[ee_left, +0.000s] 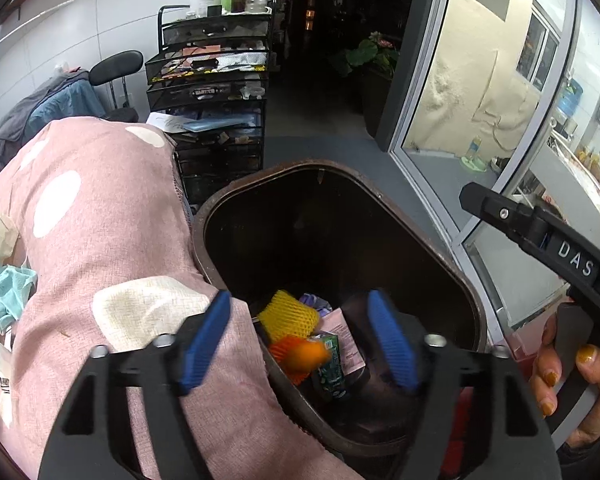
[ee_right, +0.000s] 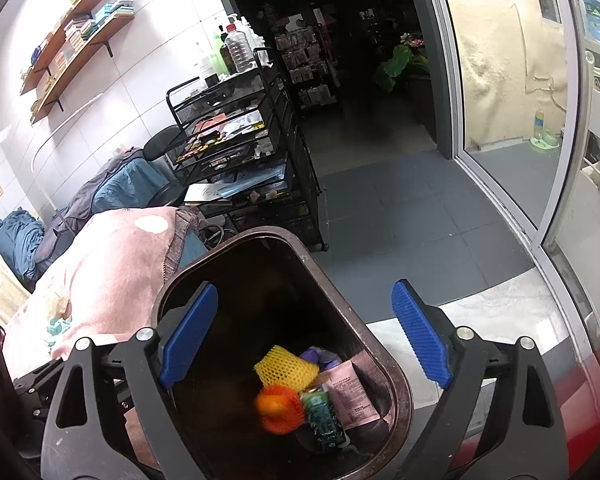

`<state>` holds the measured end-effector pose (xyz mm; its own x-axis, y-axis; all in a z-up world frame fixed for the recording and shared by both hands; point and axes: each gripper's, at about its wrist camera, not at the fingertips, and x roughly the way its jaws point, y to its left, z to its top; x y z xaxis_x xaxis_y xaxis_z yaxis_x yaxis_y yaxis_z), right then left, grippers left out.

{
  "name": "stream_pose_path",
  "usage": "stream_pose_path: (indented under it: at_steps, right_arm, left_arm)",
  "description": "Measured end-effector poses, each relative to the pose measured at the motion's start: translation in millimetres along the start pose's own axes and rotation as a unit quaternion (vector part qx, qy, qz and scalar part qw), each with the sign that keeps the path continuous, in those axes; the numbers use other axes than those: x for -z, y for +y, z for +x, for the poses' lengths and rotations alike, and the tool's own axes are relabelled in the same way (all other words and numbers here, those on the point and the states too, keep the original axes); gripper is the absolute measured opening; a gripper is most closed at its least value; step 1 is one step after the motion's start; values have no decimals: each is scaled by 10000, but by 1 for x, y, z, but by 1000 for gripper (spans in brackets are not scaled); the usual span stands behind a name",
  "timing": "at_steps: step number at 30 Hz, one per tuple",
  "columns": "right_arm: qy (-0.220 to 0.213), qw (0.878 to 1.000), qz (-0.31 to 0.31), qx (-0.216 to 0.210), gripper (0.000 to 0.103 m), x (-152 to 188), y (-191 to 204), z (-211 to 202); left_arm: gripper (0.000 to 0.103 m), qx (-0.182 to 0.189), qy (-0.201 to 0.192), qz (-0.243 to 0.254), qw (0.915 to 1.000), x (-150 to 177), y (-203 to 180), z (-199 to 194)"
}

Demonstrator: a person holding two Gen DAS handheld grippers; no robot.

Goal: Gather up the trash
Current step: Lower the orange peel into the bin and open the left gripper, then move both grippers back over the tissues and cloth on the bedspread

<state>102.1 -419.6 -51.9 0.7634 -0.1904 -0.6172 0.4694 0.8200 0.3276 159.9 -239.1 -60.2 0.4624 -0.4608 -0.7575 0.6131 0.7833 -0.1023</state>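
Observation:
A dark brown trash bin [ee_left: 440, 264] [ee_right: 400, 392] stands on the floor beside a bed with a pink spotted cover [ee_left: 100, 240] [ee_right: 112, 256]. Inside lie a yellow foam net [ee_left: 288, 314] [ee_right: 286, 368], an orange net [ee_left: 296, 356] [ee_right: 280, 408] that looks blurred, a green packet [ee_left: 332, 364] [ee_right: 324, 420] and a pink packet [ee_right: 352, 396]. My left gripper [ee_left: 300, 340] is open and empty above the bin. My right gripper [ee_right: 300, 336] is open and empty over the bin; its body shows in the left wrist view [ee_left: 540, 240]. Crumpled tissues [ee_left: 8, 288] lie on the bed.
A black mesh drawer cart [ee_left: 212, 92] [ee_right: 240, 152] with bottles on top stands behind the bin. A glass sliding door [ee_left: 480, 100] [ee_right: 512, 100] is at the right. A black chair [ee_left: 116, 68] with clothes is at the left. Wall shelves [ee_right: 72, 32] hold books.

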Motion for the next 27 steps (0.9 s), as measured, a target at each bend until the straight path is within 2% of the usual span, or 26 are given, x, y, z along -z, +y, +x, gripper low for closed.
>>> stream_pose_path:
  at_steps: [7, 16, 27]
  right_arm:
    - [-17, 10000, -1, -53, 93, 1, -1, -1]
    - [19, 9996, -165, -208, 94, 5, 10, 1]
    - [133, 9967, -527, -595, 94, 20, 42, -1]
  left_arm:
    - [85, 47, -311, -133, 9994, 0, 4, -12]
    - [93, -249, -1011, 0, 9946, 11, 7, -57]
    - [96, -746, -1427, -273, 9866, 35, 49, -104]
